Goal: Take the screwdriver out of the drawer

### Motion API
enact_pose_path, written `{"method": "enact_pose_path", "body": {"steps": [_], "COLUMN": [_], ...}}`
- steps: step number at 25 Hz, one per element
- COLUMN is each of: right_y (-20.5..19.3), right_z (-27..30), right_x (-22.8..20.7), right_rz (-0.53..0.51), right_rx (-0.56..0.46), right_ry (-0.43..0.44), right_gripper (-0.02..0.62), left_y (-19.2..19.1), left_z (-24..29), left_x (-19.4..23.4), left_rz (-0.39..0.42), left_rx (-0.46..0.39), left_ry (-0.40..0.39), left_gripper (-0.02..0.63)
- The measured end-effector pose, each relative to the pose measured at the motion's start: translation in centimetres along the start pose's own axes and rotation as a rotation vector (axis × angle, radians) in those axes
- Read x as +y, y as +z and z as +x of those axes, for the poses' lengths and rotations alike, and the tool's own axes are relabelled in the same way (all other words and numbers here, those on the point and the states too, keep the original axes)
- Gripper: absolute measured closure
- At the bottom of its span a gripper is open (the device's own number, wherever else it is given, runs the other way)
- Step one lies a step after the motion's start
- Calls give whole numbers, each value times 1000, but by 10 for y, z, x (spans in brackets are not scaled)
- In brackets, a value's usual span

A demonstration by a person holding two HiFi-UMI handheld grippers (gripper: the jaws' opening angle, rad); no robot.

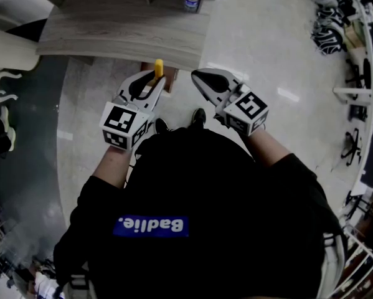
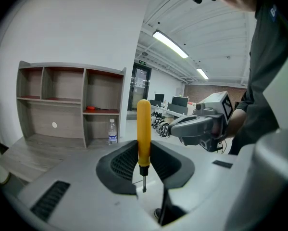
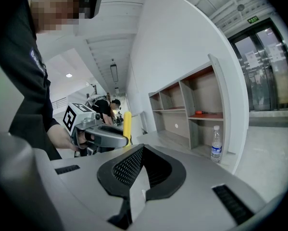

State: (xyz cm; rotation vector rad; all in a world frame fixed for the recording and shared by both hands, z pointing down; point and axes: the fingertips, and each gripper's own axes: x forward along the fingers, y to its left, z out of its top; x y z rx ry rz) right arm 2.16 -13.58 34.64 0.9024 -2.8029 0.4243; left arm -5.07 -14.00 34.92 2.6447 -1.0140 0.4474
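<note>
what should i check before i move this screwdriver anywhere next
1. Screwdriver clamped in left gripper: ok, it stands upright with the yellow handle up.
2. Right gripper free to help: ok, jaws together with nothing between them.
3. Grippers apart from each other: ok.
4. Drawer state: cannot tell, no drawer in any view.
5. Set-down spot on desk: probably ok, bare wood beside the water bottle.
</note>
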Motion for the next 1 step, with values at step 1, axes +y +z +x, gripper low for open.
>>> {"method": "enact_pose_path", "body": {"steps": [1], "right_y": [0], "right_z": [0], "right_x": [0], "right_rz": [0], "right_rx": [-1], "right_ry": [0], "right_gripper": [565], "left_y": [0], "left_z": [0], "left_x": [0], "left_rz": [0], "left_rx": [0], "left_ry": [0], "left_gripper": [529]}}
